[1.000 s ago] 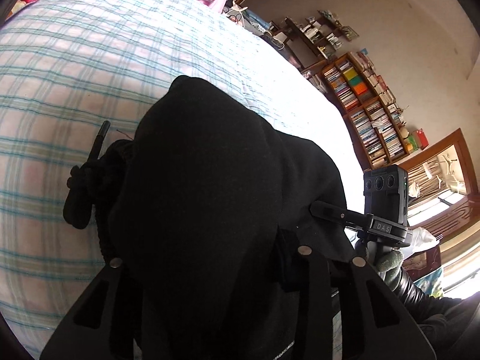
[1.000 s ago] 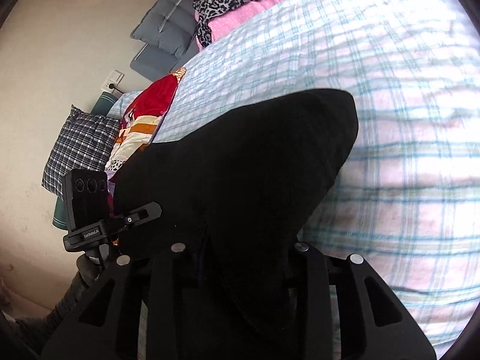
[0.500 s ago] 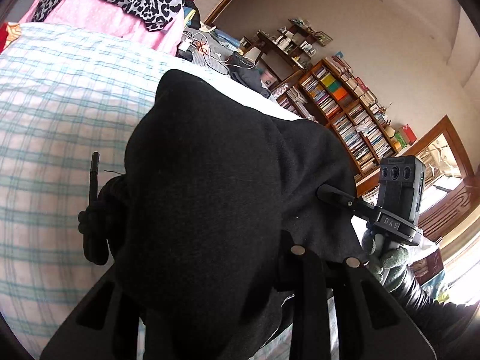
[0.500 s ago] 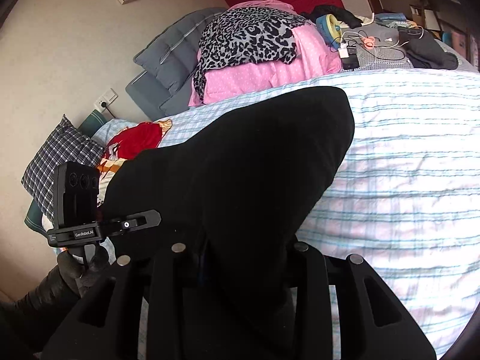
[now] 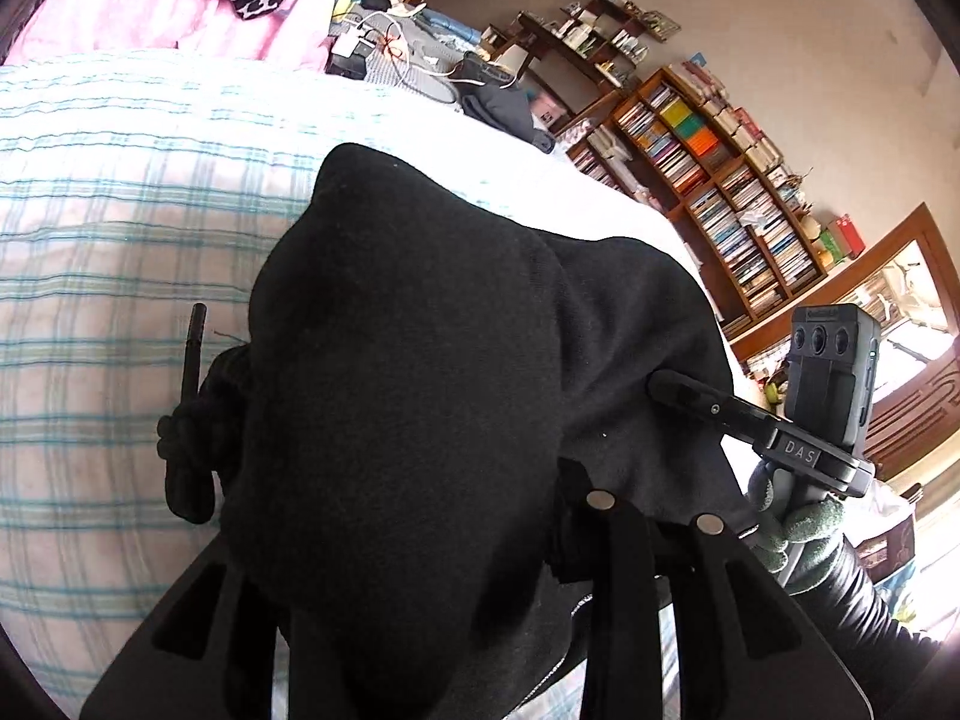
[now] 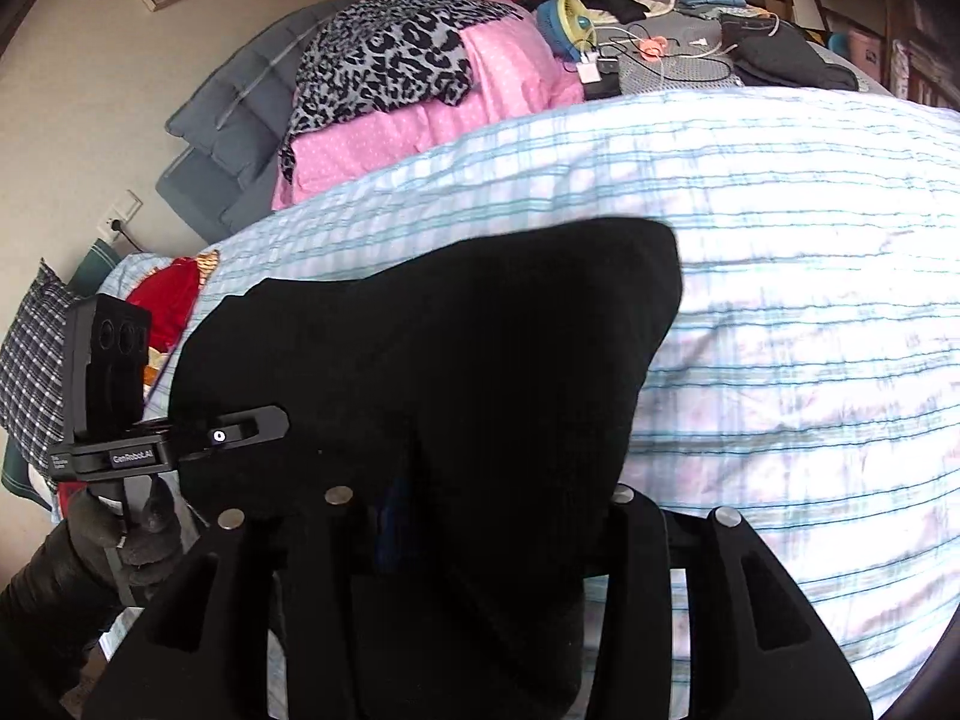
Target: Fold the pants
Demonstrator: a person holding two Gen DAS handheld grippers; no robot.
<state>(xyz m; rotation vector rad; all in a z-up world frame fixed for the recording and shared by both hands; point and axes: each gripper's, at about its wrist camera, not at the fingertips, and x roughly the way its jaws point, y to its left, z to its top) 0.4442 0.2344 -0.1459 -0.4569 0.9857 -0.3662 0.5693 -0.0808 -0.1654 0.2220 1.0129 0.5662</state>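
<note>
— Pants (image 5: 408,396): where are they, and how do your two tools hold them?

— You have the black pants bunched up right in front of both tools, lifted above the checked bedspread (image 5: 120,228). Your left gripper (image 5: 420,540) has cloth draped over its fingers, so you cannot see the tips. The fingers sit close with cloth between them, so it looks pinched onto the pants. A knotted black drawstring (image 5: 189,420) hangs just to the left of the bunch.

— And the right one?

— Your right gripper (image 6: 474,516) is pressed onto the pants (image 6: 456,360) too. The cloth runs down between its fingers and spreads up ahead of them in a big dark flap. To the left of that tool you can see your other tool (image 6: 114,396), held in your gloved left hand (image 6: 120,534).

— What is farther ahead?

— Past the right tool lie a pink quilt (image 6: 492,96), a leopard-print cloth (image 6: 384,60) on top of it, and a small blue fan (image 6: 567,24). Past the left tool, off to the right, stands a bookshelf (image 5: 720,192).
</note>
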